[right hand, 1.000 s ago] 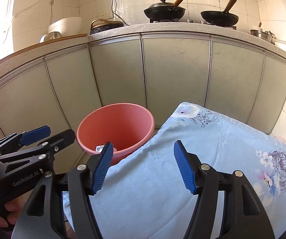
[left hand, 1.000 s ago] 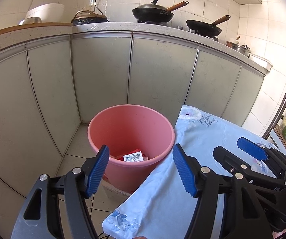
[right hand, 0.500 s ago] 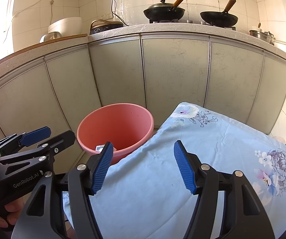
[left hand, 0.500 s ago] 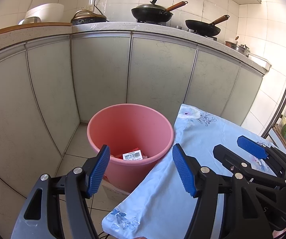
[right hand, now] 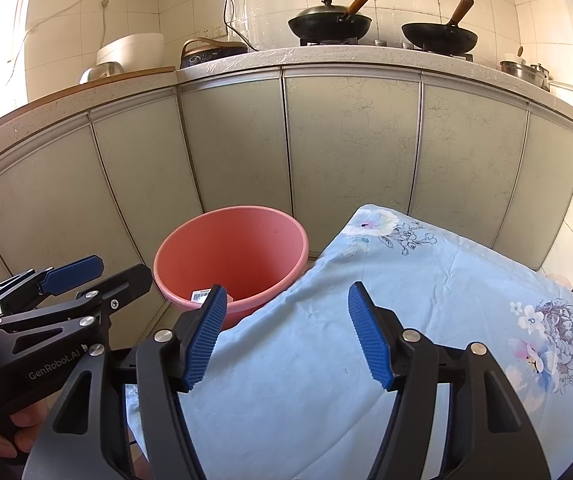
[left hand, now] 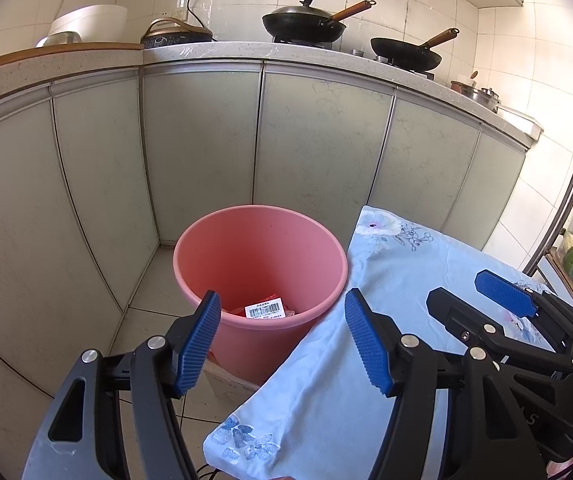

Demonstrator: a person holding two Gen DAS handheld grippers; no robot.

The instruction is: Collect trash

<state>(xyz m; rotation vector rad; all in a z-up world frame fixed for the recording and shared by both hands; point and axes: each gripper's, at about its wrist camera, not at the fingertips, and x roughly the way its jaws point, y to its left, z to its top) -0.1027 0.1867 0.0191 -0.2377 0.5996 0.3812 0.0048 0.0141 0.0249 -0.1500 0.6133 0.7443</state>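
A pink bucket (left hand: 260, 240) (right hand: 230, 248) stands on the floor against the cabinet fronts, beside a table under a light blue flowered cloth (left hand: 366, 320) (right hand: 406, 300). At its bottom lies a red wrapper with a white barcode label (left hand: 265, 309) (right hand: 202, 295). My left gripper (left hand: 282, 340) hovers open over the bucket's near rim and the cloth's corner, nothing between its blue pads. My right gripper (right hand: 284, 334) is open above the cloth, also holding nothing. Each gripper shows in the other's view: the right one (left hand: 486, 300) over the cloth, the left one (right hand: 86, 276) left of the bucket, held by a hand.
Grey-green cabinet doors (left hand: 318, 152) curve around behind the bucket. On the counter (right hand: 346, 56) stand two black woks with wooden handles (left hand: 304, 26), a rice cooker (left hand: 90, 24) and pots at the right (right hand: 522, 70). Tiled floor (left hand: 154, 280) shows left of the bucket.
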